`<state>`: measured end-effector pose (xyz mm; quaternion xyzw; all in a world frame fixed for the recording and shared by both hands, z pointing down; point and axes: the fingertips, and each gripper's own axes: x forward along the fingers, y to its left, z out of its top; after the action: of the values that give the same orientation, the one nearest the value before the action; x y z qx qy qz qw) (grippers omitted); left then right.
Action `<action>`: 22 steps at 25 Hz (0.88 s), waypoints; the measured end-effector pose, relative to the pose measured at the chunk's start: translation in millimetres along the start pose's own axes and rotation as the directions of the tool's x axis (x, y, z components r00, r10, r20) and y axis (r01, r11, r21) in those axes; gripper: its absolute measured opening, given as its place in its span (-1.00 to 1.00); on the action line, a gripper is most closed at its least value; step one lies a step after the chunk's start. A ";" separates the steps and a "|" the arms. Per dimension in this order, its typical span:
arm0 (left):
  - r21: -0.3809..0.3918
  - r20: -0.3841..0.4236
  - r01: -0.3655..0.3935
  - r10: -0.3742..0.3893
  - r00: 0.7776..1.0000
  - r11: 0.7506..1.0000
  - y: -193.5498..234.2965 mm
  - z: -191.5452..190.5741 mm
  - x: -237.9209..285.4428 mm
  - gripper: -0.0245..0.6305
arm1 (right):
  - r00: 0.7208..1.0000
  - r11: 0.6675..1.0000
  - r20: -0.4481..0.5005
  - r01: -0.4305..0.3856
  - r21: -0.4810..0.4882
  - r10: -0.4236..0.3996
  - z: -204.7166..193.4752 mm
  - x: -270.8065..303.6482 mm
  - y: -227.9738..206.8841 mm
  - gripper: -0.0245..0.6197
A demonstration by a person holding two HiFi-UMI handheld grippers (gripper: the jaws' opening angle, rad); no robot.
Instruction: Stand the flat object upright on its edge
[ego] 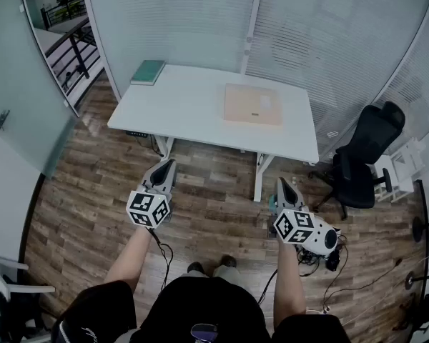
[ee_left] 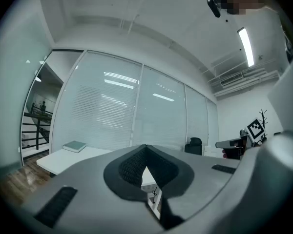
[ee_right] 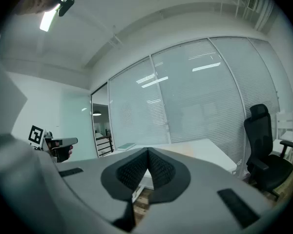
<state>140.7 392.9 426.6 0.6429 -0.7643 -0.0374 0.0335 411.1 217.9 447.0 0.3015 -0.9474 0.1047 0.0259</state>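
The left claw (ego: 164, 166) and right claw (ego: 283, 186) hover pressed together, empty, well apart from the flat tan board (ego: 252, 104) on the white counter (ego: 179, 109).

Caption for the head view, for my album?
Left gripper and right gripper, shut, face a white table bearing a flat board.

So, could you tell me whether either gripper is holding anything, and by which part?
Nothing is held: the left gripper and right gripper are shut and empty.

- We stand in an office: white desk (ego: 193, 116), black swivel chair (ego: 368, 156) near it.
- We see glass partitions with blinds (ego: 329, 34) around us.
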 end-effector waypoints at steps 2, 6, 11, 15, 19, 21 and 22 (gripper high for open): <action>-0.001 -0.005 0.005 -0.005 1.000 1.000 4.6 -1.2 -5.7 -0.86 | 1.000 1.000 -0.005 0.005 0.004 -0.005 -5.8 -3.5 7.1 -0.86; -0.003 -0.010 0.020 -0.020 1.000 1.000 11.7 -3.0 -11.0 -0.86 | 1.000 1.000 -0.004 0.021 0.018 -0.021 -12.8 -5.2 15.6 -0.86; 0.001 -0.021 0.038 -0.038 0.999 0.999 21.2 -7.7 -6.9 -0.86 | 1.000 0.999 -0.005 0.031 0.023 -0.030 -19.4 3.0 24.8 -0.86; 0.002 -0.021 0.048 -0.048 0.999 0.999 32.3 -9.3 7.9 -0.86 | 0.999 0.999 -0.017 0.034 0.012 -0.034 -23.3 22.4 25.6 -0.86; 0.006 -0.025 0.054 -0.054 0.998 0.999 49.9 -11.1 29.2 -0.86 | 0.999 1.000 -0.019 0.028 0.007 -0.028 -23.0 54.0 24.9 -0.86; 0.009 -0.023 0.047 -0.047 0.999 0.999 64.3 -11.5 44.9 -0.86 | 1.000 1.000 -0.020 0.024 0.004 -0.024 -22.9 76.6 23.5 -0.86; 0.009 -0.021 0.043 -0.043 0.999 0.999 71.5 -11.3 53.6 -0.86 | 1.000 1.000 -0.020 0.023 0.004 -0.023 -22.7 88.6 22.1 -0.86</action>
<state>62.5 352.1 445.2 0.6596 -0.7502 -0.0276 0.0377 325.7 190.2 475.1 0.3111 -0.9434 0.1093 0.0362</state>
